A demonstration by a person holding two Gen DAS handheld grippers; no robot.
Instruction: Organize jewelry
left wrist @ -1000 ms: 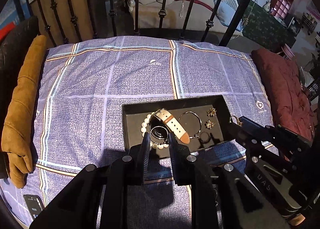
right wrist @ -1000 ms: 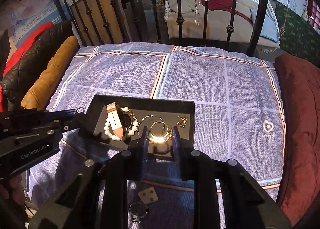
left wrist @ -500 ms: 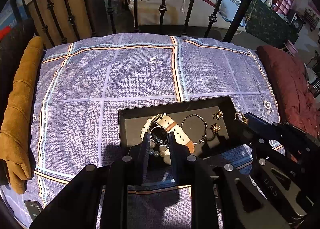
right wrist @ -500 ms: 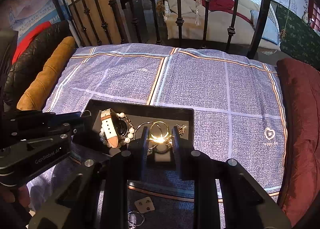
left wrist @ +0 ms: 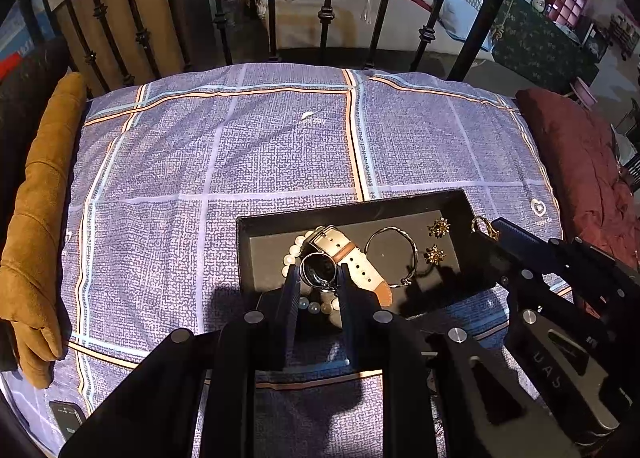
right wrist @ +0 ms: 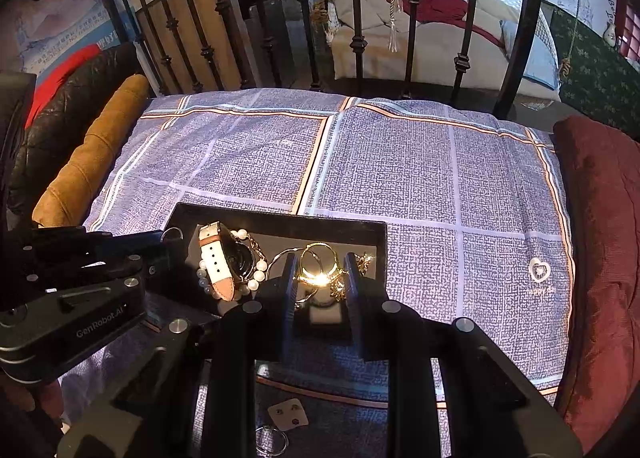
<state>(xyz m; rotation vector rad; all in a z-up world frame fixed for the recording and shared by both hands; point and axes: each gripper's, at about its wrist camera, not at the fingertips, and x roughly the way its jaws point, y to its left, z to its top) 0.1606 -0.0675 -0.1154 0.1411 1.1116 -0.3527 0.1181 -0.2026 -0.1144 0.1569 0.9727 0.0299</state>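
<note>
Tray [left wrist: 352, 213] nearer now, near edge hidden behind fingers pinching watch [left wrist: 320, 270] and ring [right wrist: 320, 258].

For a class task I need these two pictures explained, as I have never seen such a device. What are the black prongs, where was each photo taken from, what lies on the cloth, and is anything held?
There is no robot here. A person holds a hand tool with two fingers in each hand, and a wide-angle camera on each tool looks forward along those fingers. One picture comes from the left tool and the other from the right.

A black tray lies on a checked cloth. In it are a watch, a pearl bracelet, a thin bangle and gold earrings.

The left gripper pinches a silver ring. The right gripper pinches a gold ring.
</note>
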